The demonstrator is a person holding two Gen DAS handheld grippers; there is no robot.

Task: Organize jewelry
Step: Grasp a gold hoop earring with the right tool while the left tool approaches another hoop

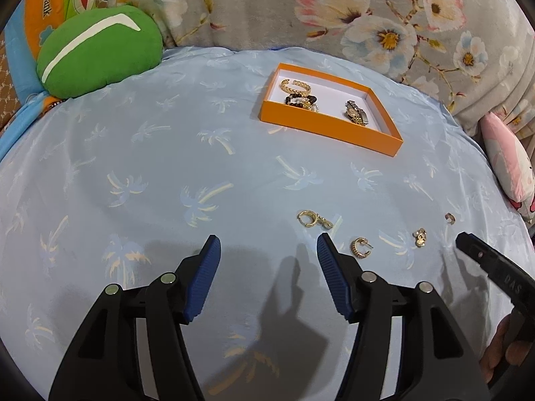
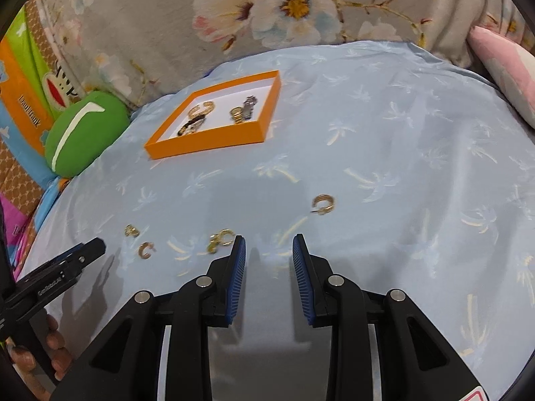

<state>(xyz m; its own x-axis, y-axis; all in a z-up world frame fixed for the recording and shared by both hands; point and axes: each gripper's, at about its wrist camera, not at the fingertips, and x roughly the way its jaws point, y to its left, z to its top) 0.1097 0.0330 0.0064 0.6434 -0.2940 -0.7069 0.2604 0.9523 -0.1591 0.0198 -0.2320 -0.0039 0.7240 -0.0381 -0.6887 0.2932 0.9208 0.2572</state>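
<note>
An orange box (image 1: pixel 327 130) (image 2: pixel 207 143) sits far back on the pale blue palm-print cloth. It holds a gold bracelet (image 1: pixel 296 85), a beaded bracelet (image 1: pixel 301 100) and a watch (image 1: pixel 356 113). Several gold earrings lie loose on the cloth: a hoop with a charm (image 1: pixel 312 219) (image 2: pixel 220 237), a ribbed hoop (image 1: pixel 358 248) (image 2: pixel 146 250), a small piece (image 1: pixel 419 237) and a wide hoop (image 2: pixel 322 204). My left gripper (image 1: pixel 267 244) stands open and holds nothing, left of the ribbed hoop. My right gripper (image 2: pixel 269 244) is open with bare cloth between its fingers, just right of the charm hoop.
A green cushion (image 1: pixel 100 50) lies at the back left beside a printed orange and green pillow (image 1: pixel 50 10). A floral blanket (image 1: pixel 301 6) rises behind the cloth. A pink pillow (image 1: pixel 508 163) is at the right edge. A hand (image 2: pixel 53 351) grips the left tool.
</note>
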